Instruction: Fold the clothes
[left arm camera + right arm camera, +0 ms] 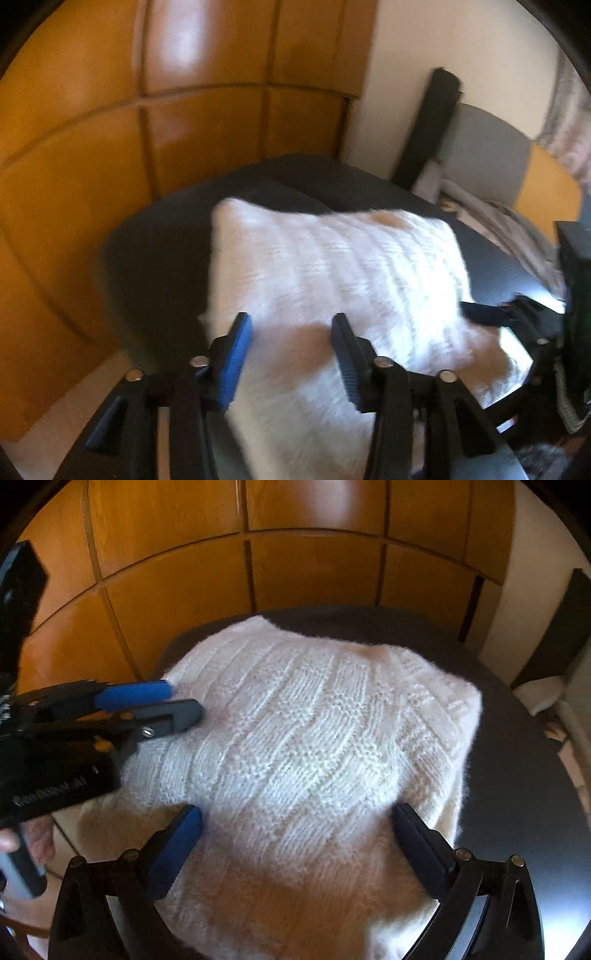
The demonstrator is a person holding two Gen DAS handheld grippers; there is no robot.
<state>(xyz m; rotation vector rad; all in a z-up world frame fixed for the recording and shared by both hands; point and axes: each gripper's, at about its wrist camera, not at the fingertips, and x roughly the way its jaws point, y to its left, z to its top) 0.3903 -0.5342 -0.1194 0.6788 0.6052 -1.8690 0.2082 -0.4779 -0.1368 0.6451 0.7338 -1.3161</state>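
Observation:
A white knitted sweater (pixel 306 746) lies folded into a compact block on a dark round table (pixel 517 775); it also shows in the left wrist view (pixel 332 280). My left gripper (pixel 291 328) hovers open over the sweater's near edge with nothing between its fingers. It shows from the side in the right wrist view (pixel 184 701), over the sweater's left edge. My right gripper (pixel 295 816) is wide open just above the sweater's near part, holding nothing; its fingers show at the right edge of the left wrist view (pixel 517 314).
Orange wooden cabinet doors (pixel 295 554) stand close behind the table. A dark chair back (pixel 428 125) and a pile of light cloth (pixel 498 221) are at the right. Pale floor (pixel 74 398) shows at the left.

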